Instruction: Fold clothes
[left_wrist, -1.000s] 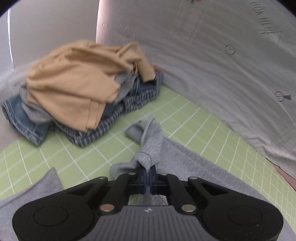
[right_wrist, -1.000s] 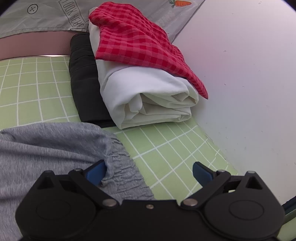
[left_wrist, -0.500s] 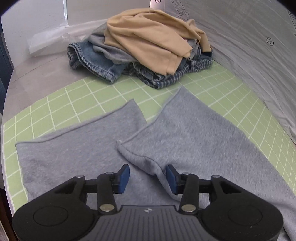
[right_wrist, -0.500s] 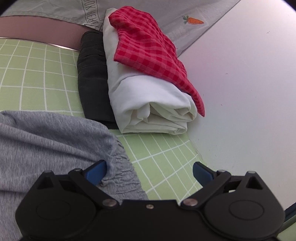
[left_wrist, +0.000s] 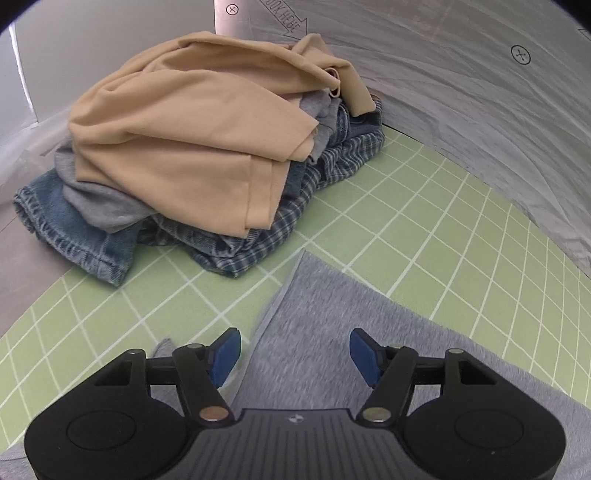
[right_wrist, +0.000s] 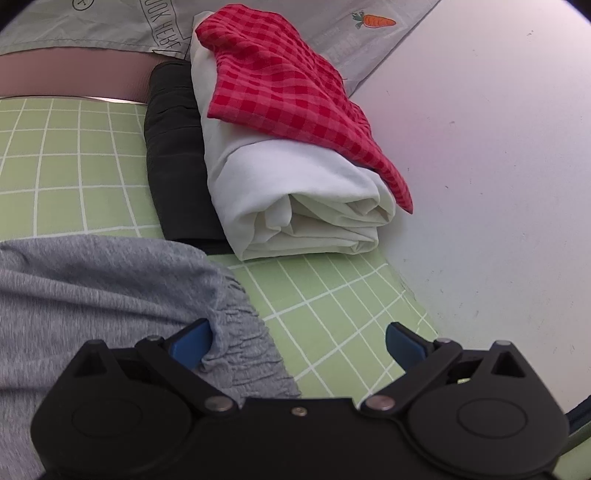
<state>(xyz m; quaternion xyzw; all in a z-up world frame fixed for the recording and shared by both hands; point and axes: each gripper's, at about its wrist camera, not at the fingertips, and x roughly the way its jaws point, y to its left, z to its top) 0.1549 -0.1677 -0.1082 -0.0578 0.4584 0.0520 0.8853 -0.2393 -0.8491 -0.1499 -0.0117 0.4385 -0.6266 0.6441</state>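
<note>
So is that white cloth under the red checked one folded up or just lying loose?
Folded. The white cloth shows stacked, rolled layers at its near end, with the red checked cloth draped on top.

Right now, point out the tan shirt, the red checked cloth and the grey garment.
tan shirt (left_wrist: 192, 147), left wrist view, its broad top fold.
red checked cloth (right_wrist: 280, 77), right wrist view, its middle.
grey garment (left_wrist: 332, 325), left wrist view, flat part between the fingers.

Left tool (left_wrist: 295, 356), jaws just opening, hangs over grey garment (left_wrist: 332, 317) near the clothes pile (left_wrist: 192, 147)
</note>
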